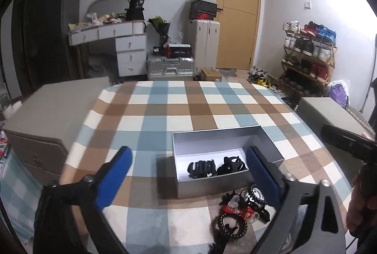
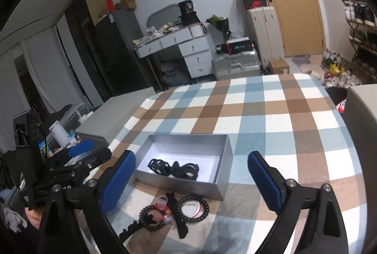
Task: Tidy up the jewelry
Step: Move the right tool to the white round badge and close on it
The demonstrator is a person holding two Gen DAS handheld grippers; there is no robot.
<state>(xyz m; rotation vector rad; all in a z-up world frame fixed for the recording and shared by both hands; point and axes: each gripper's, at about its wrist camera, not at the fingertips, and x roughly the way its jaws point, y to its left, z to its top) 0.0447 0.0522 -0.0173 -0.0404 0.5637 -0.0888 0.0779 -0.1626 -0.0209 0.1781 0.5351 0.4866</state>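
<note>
Left gripper (image 1: 188, 178): blue-padded fingers (image 1: 115, 177) spread wide, nothing held between them. Right gripper (image 2: 190, 183): blue-padded fingers (image 2: 119, 181) likewise spread wide, nothing pinched.

Both are held above the near edge of the worktop (image 2: 278, 112), which is covered by a blue, brown and white checked cloth.

A small pile of loose jewelry and hair accessories (image 2: 174, 211) is seen at the near edge: two black beaded spiral rings, a long black hair clip, and red and clear pieces tangled together. The same pile (image 1: 242, 211) lies low between the left fingers in the left wrist view, partly hidden behind the right-hand finger.

Just beyond the pile, almost touching it, a shallow open grey cardboard box with a white floor (image 2: 223, 155) is set on the cloth. Two black claw-style hair clips (image 2: 174, 168) are lying side by side at its near wall; the rest of the box floor is bare. The clips (image 1: 216, 166) are confirmed in the left view, inside the box (image 1: 212, 138).

The far half of the worktop is seen only as cloth.
</note>
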